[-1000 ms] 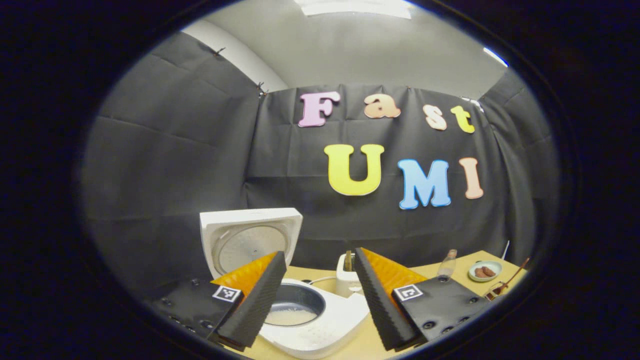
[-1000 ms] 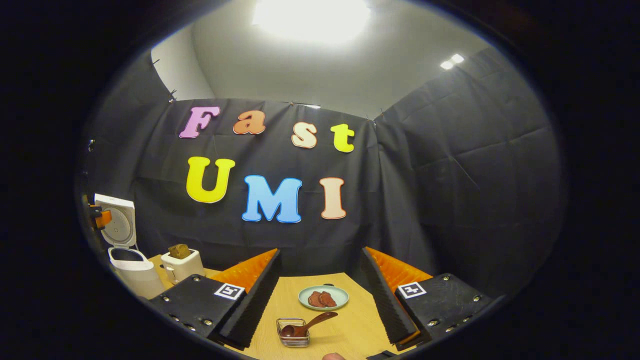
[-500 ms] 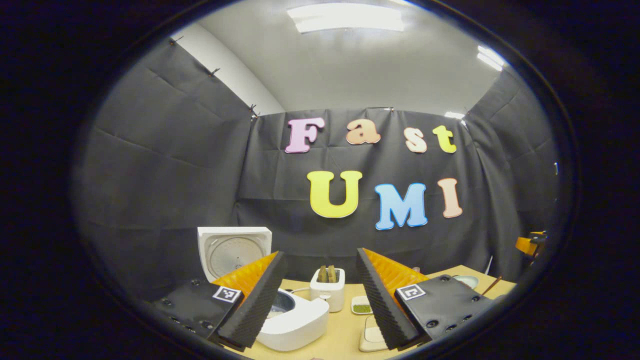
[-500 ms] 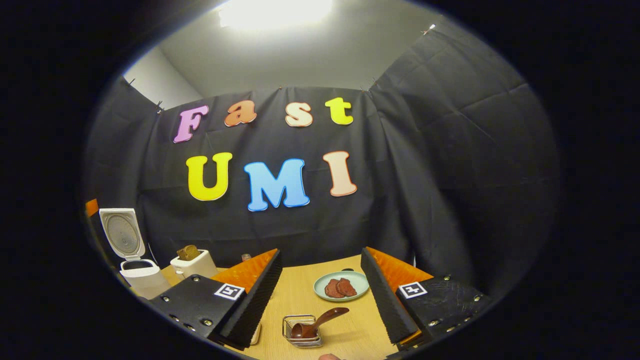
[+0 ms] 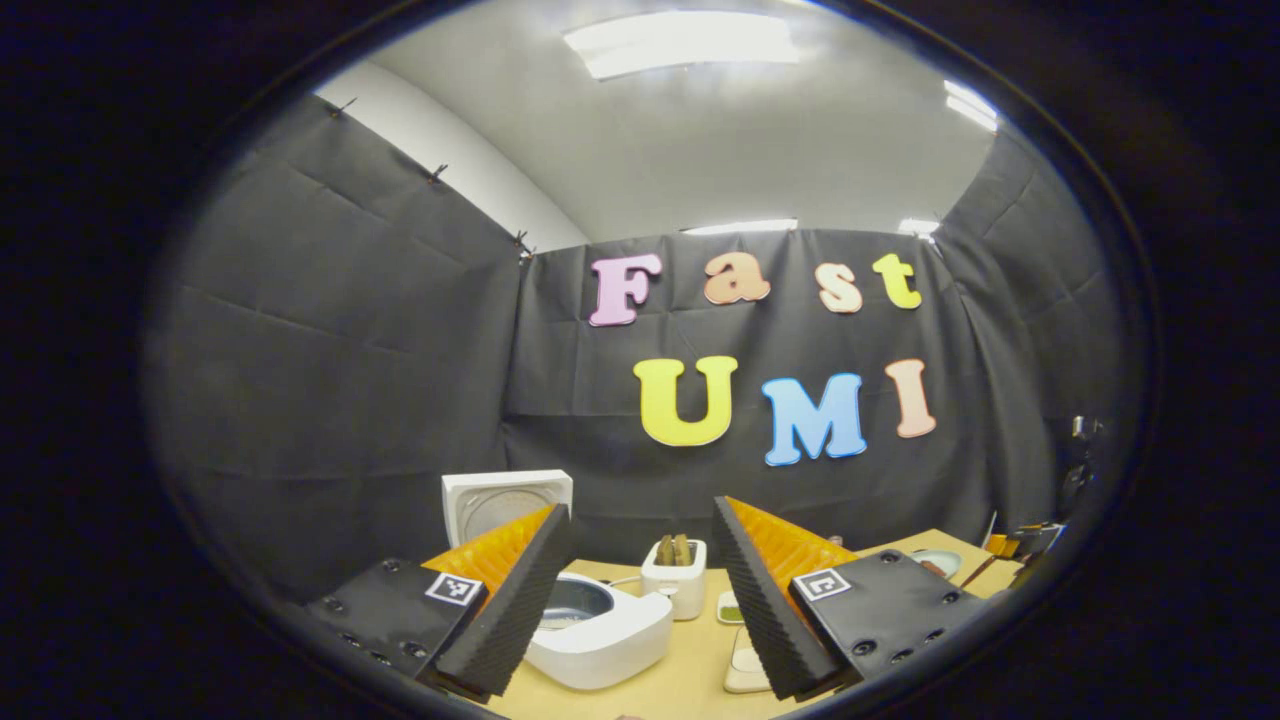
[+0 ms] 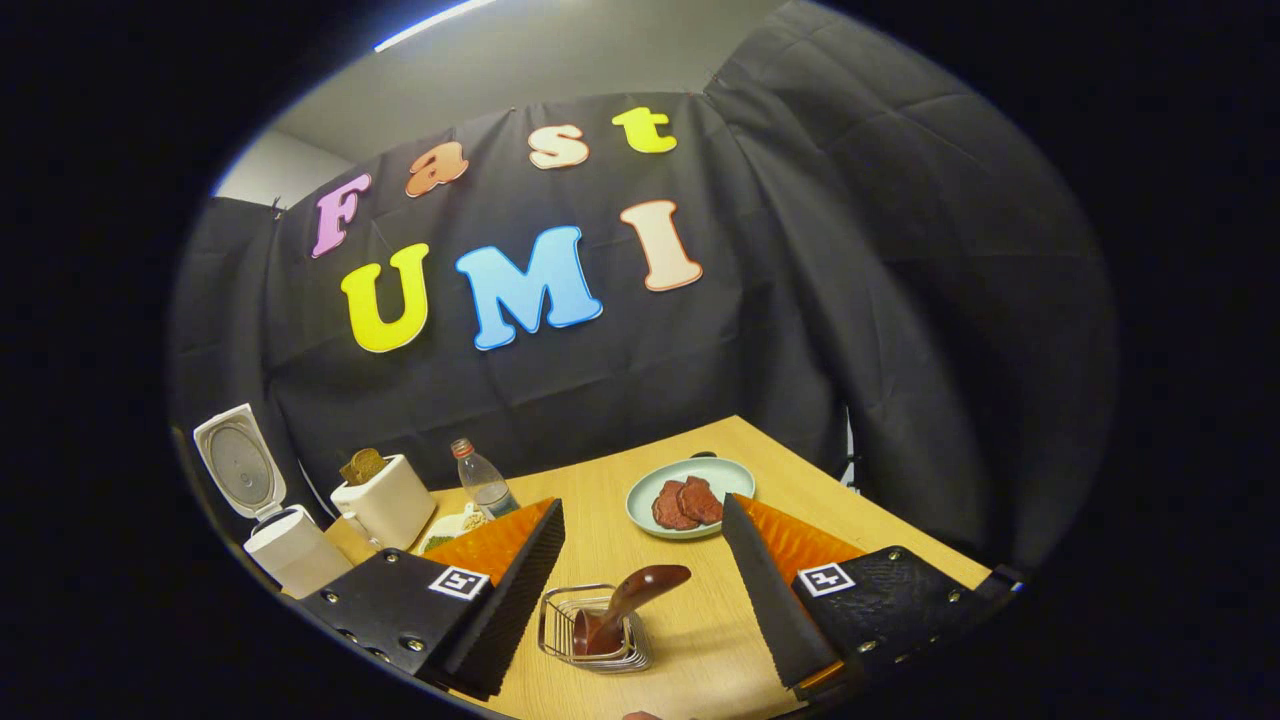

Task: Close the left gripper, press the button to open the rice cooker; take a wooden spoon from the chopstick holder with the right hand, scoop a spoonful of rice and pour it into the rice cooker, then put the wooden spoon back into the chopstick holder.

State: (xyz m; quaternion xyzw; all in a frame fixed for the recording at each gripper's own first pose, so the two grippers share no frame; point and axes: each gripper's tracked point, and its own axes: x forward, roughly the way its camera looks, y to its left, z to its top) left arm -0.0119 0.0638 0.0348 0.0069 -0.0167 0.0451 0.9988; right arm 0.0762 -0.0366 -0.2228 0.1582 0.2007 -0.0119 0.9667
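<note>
The white rice cooker (image 5: 600, 628) stands open with its lid (image 5: 507, 503) upright and some rice in the pot. It sits just ahead of my left gripper (image 5: 640, 508), partly behind the left finger; that gripper is open and empty. In the right gripper view the cooker (image 6: 290, 552) is far left. A wire chopstick holder (image 6: 595, 632) stands on the wooden table (image 6: 700, 640) with the wooden spoon (image 6: 625, 605) in it, handle leaning up to the right. My right gripper (image 6: 642, 505) hangs open above it, the spoon showing between its fingers without touching them.
A white toaster (image 6: 385, 500) with bread and a small water bottle (image 6: 482, 482) stand near the cooker. A pale plate (image 6: 690, 495) with slices of meat lies beyond the holder. A small dish of grains (image 6: 450, 525) sits behind my right gripper's left finger. Black cloth walls close the table's far side.
My left gripper has drawn back from the cooker, which now looks smaller. My right gripper has tipped downward and come closer to the holder and spoon.
</note>
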